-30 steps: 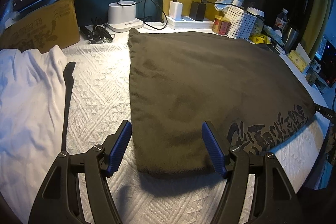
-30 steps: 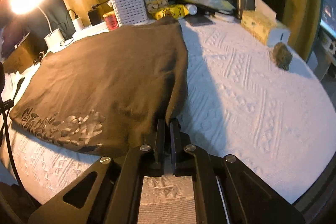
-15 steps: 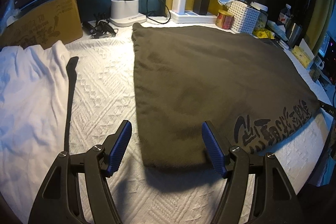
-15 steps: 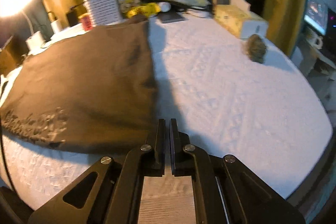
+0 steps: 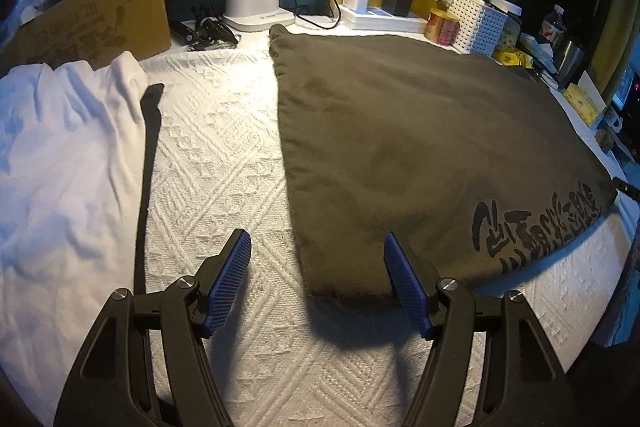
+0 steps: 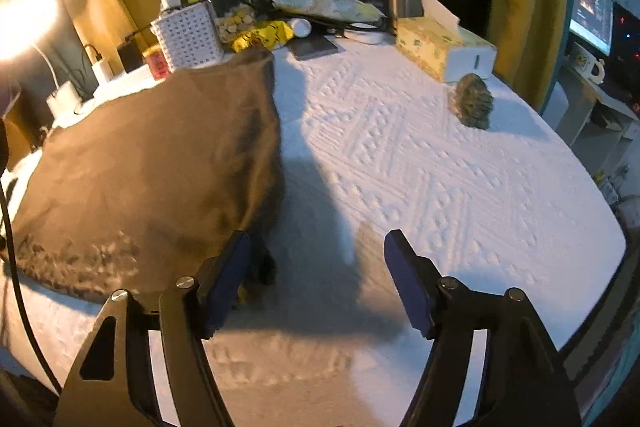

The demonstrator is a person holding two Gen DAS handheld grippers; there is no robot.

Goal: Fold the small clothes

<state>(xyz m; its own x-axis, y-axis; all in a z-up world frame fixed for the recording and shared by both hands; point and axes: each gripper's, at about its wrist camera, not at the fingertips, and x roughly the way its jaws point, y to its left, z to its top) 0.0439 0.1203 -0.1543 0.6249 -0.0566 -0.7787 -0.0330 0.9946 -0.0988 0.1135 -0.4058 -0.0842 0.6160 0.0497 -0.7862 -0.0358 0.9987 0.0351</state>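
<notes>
Brown shirt (image 5: 420, 147): lying folded mid-tabletop (image 6: 440, 187), near edge.
Left tongs (image 5: 318, 279): you are holding them open, empty.
Right tongs (image 6: 318, 277): just opening, empty, beside the shirt corner.
Left: white garment (image 5: 60, 167) is waiting unfolded.
</notes>
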